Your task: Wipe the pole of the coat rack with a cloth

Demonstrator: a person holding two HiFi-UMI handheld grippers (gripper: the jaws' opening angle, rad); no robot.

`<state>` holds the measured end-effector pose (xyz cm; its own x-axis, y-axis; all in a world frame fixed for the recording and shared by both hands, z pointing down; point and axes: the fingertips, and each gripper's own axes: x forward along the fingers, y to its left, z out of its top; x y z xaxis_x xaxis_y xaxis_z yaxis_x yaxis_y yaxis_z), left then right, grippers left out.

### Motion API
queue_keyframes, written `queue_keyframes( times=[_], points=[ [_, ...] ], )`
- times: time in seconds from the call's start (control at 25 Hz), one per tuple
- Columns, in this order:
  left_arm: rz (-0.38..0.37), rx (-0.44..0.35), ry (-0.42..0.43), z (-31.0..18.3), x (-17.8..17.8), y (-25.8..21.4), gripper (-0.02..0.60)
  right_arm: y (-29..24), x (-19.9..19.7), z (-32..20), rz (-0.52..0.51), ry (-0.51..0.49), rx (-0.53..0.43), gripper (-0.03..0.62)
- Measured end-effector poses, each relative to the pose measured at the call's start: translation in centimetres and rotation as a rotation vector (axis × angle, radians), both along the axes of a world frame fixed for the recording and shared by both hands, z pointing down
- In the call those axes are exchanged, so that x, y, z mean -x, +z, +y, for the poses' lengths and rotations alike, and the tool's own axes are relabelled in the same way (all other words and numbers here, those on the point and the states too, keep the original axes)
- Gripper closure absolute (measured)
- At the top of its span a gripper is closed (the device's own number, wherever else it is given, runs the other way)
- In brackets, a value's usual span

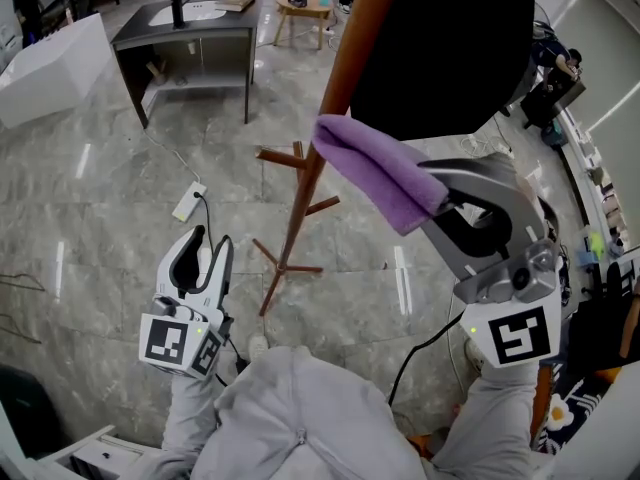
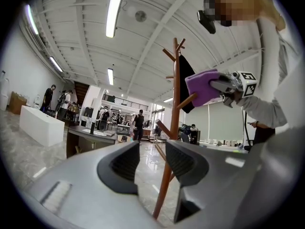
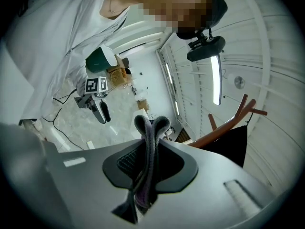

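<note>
The brown coat rack pole (image 1: 308, 180) rises from its feet on the marble floor, with a black garment (image 1: 440, 48) hung near its top. My right gripper (image 1: 440, 200) is shut on a folded purple cloth (image 1: 375, 168), whose free end lies against the pole, above the side pegs. In the right gripper view the cloth (image 3: 150, 147) is pinched upright between the jaws, and the rack's pegs (image 3: 224, 130) show to the right. My left gripper (image 1: 212, 238) hangs low, left of the pole, open and empty. Its own view shows the pole (image 2: 174, 128) and the cloth (image 2: 202, 87) ahead.
A white power strip (image 1: 188, 201) with its cord lies on the floor left of the rack. A dark desk (image 1: 190, 38), a wooden stool (image 1: 305, 3) and a white counter (image 1: 50, 63) stand farther back. People stand in the far background.
</note>
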<state>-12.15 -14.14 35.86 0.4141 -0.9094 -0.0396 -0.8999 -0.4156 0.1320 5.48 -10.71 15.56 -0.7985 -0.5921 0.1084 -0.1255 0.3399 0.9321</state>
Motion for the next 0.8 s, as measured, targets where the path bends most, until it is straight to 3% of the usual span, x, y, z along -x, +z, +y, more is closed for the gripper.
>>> queue_keyframes(
  times=[0.36, 0.8],
  points=[
    [-0.011, -0.008, 0.013, 0.2, -0.8, -0.4, 0.403, 0.4, -1.0, 3.6, -0.097, -0.008, 0.013, 0.54],
    [-0.03, -0.002, 0.01, 0.6, -0.8, -0.6, 0.403, 6.9, -1.4, 3.0, -0.312, 0.031, 0.287, 0.54]
  ],
)
